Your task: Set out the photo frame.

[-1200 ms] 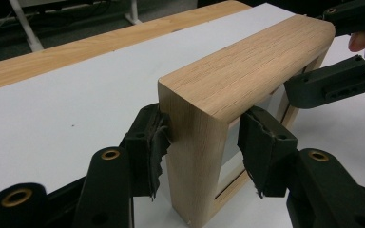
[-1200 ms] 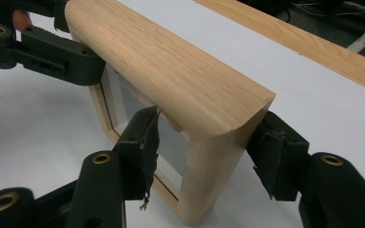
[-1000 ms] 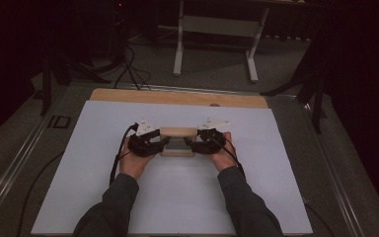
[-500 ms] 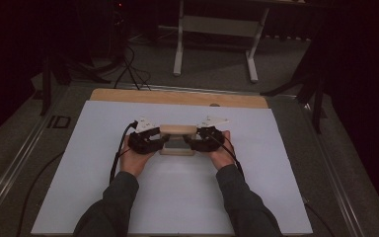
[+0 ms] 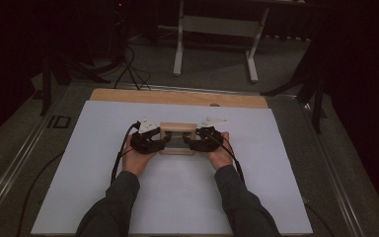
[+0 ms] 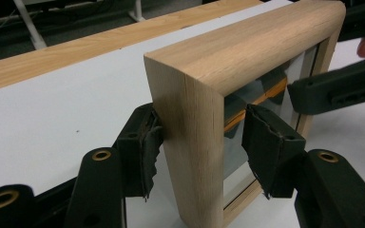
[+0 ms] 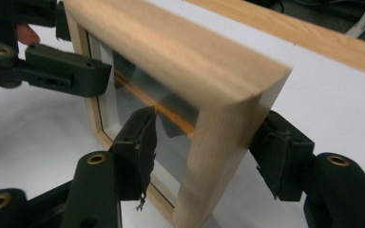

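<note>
A wooden picture frame [image 5: 178, 138] stands on its edge in the middle of the white table top [image 5: 103, 197], a little above the centre of the high view. The frame is like a shallow box: light wood goes all around, and inside it sits a sheet of glass [image 6: 261, 99] that shines and shows an orange stripe. I cannot tell if a picture is behind the glass.

The left gripper [image 5: 150, 140] is at the left end of the frame and the right gripper [image 5: 202, 140] is at the right end. A hand holds each one, and grey sleeves come up from the bottom of the high view.

In the left gripper view, the wooden side post stands between the two black jaws. The left pad [image 6: 145, 147] touches the wood. The right pad [image 6: 266, 142] is in front of the glass, with a gap to the wood. These jaws have just been opening, so they are apart and no longer squeeze the frame.

In the right gripper view, the other side post stands between the jaws. One pad [image 7: 140, 152] is in front of the glass and one pad [image 7: 280, 152] is right at the back of the wood. These jaws are wide apart too, and I cannot see them pressing.

A strip of bare wood [image 5: 177, 97] runs along the far edge of the table.
</note>
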{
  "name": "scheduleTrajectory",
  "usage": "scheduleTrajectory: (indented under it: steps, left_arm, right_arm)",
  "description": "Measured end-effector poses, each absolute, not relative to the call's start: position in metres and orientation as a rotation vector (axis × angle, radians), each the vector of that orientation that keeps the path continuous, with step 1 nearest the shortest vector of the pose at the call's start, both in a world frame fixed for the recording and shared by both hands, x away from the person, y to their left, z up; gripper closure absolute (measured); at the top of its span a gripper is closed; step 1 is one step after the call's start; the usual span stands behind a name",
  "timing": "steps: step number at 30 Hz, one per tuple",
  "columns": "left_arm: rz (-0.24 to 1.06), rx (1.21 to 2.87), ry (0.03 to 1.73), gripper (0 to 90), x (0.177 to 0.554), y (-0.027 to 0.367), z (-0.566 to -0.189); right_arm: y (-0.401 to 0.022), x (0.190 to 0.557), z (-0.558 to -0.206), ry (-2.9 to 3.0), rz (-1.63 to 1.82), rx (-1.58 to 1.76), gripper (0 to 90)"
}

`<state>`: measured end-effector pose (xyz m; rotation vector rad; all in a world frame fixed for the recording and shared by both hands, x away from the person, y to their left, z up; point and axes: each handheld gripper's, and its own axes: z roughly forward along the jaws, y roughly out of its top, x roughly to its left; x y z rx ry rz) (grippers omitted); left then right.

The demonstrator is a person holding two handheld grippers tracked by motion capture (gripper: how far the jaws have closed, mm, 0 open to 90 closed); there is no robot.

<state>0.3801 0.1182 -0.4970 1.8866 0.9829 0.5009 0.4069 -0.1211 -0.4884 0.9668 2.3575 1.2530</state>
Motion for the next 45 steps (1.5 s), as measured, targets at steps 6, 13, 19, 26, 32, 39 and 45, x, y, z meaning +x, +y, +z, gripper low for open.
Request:
scheduleTrajectory:
  steps: [6,13,19,26,32,39,45]
  left_arm:
    - [0.489,1.903,1.002,47.2,0.381,0.118,-0.502]
    - [0.473,1.905,1.029,48.0,0.38,0.118,-0.51]
    - [0.467,1.894,1.042,48.1,0.379,0.118,-0.511]
    - [0.454,1.891,1.054,49.9,0.378,0.12,-0.512]
    - [0.443,1.903,1.055,45.3,0.378,0.118,-0.515]
    - [0.446,1.906,1.063,42.7,0.378,0.12,-0.515]
    - [0.419,1.916,1.074,40.3,0.378,0.121,-0.516]
  right_arm:
    - [-0.123,0.405,-0.5,2.395,1.211,0.98,43.4]
    - [-0.127,0.405,-0.498,2.376,1.221,0.987,48.9]
    - [-0.128,0.405,-0.497,2.374,1.217,0.984,51.4]
    - [-0.128,0.407,-0.497,2.378,1.204,0.984,51.5]
    - [-0.128,0.407,-0.499,2.385,1.209,1.007,48.6]
    - [-0.128,0.407,-0.498,2.39,1.212,1.006,42.5]
    - [-0.129,0.407,-0.498,2.411,1.22,1.013,38.9]
